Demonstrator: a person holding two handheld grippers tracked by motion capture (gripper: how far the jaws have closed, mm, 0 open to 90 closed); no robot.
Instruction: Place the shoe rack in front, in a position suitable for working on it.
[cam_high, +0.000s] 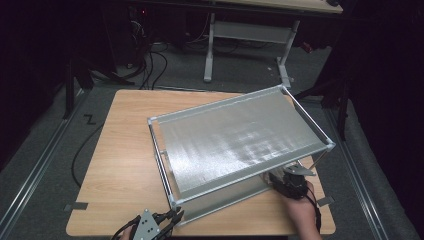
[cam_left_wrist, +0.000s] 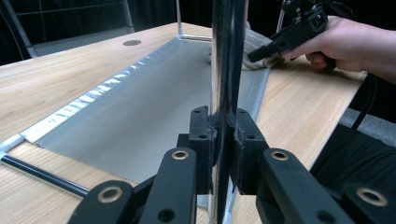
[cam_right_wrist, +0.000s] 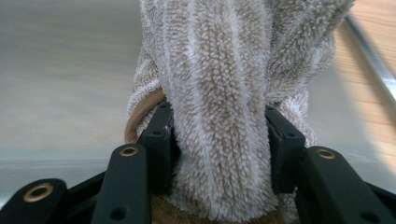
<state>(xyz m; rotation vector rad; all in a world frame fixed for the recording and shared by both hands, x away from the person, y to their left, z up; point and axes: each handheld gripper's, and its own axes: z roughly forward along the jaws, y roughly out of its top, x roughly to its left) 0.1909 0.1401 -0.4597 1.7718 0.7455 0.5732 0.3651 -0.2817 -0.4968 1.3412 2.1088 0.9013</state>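
Note:
A metal rack with a silvery upper shelf (cam_high: 240, 137) stands slantwise on the wooden table (cam_high: 122, 155). My left gripper (cam_high: 175, 216) is at the rack's near left corner, shut on the upright chrome post (cam_left_wrist: 227, 56); its pads (cam_left_wrist: 201, 140) press the post from both sides, as the left gripper view shows (cam_left_wrist: 224, 135). Under the upper shelf at the near right, my right gripper (cam_high: 276, 180) is shut on a fluffy beige cloth (cam_right_wrist: 224, 84), which bulges between its pads (cam_right_wrist: 161, 135). In the left gripper view the cloth (cam_left_wrist: 254, 42) lies on the grey lower shelf (cam_left_wrist: 154, 102) before the right gripper (cam_left_wrist: 264, 52).
The rack covers most of the table's right half; bare wood lies to its left and along the near edge. Beyond the table stand another desk's white legs (cam_high: 209, 47) and loose cables (cam_high: 150, 62) on the floor. A round grommet (cam_left_wrist: 132, 42) sits in the tabletop.

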